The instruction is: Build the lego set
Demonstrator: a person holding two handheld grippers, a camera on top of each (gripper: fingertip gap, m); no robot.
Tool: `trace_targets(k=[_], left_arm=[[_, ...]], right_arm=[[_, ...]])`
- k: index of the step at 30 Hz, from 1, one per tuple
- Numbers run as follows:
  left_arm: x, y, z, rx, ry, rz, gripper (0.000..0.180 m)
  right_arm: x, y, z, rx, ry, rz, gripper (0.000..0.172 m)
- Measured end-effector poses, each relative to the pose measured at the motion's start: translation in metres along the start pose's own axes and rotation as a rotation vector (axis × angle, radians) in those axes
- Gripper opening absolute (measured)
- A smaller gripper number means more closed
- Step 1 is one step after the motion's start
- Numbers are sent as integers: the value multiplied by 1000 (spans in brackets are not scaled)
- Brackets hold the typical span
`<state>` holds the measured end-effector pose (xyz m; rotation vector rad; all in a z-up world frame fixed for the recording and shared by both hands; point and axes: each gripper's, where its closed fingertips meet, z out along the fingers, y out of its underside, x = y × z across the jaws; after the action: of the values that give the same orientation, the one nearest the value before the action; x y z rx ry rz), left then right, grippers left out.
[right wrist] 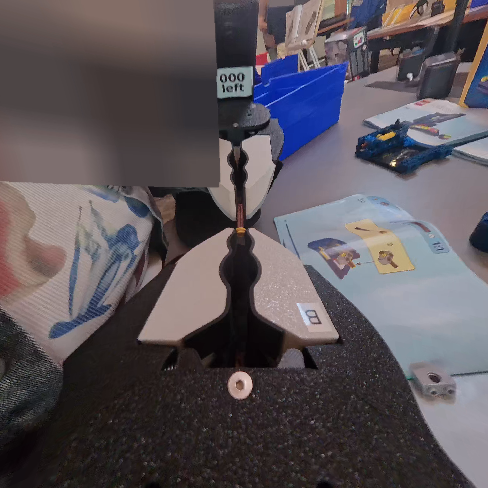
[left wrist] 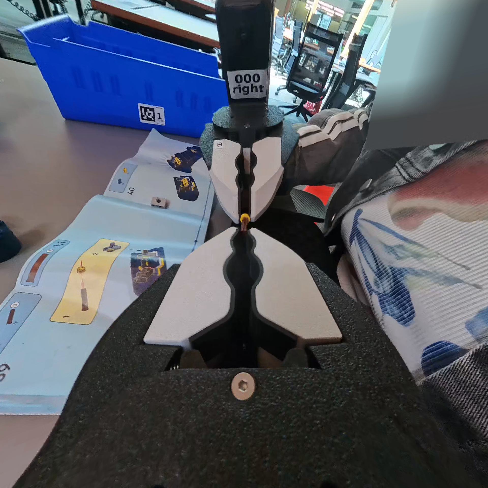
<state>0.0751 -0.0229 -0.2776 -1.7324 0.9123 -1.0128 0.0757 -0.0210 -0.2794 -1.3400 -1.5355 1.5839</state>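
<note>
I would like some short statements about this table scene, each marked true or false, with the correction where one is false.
1. The left gripper holds a thin brown rod at its fingertips. True.
2. The right gripper holds a small red ring. False: the ring is yellow.
3. The two grippers point toward each other, tips nearly meeting. True.
4. The small grey block lies inside the blue bin. False: it lies on the open instruction booklet on the table.
5. The dark blue brick model is hanging from the left gripper. False: it rests on the table, apart from both grippers.
</note>
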Motion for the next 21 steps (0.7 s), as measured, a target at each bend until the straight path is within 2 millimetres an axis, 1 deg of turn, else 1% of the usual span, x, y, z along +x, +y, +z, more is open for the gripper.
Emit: trace_targets(k=[3,5,7,9,10,12,14,17,21], left_arm=[[17,3,2,-8,15,-30,4],[34,2,3,27,10,-94,4],[47,9,5,30,-2,-140,4],[59,10,5,44,6,-182,4],[63,11,6,48,15,-211,4],[68,16,6,44,18,-223,4],[70,15,7,55,37,-228,4],[72,17,9,33,83,-261,4],[72,19,10,13,89,-269,4]], right_arm=[[-17,9,1,-74,-2,7,6],[-33,12,0,-84,-4,73,6],[-47,16,-1,-43,2,199,6],[-58,16,-2,49,-12,355,6],[-62,16,-3,83,-12,400,6],[-66,20,-2,110,12,430,6],[-69,22,-3,142,12,446,5],[-71,26,-2,119,1,438,5],[-71,28,-2,106,4,435,5]])
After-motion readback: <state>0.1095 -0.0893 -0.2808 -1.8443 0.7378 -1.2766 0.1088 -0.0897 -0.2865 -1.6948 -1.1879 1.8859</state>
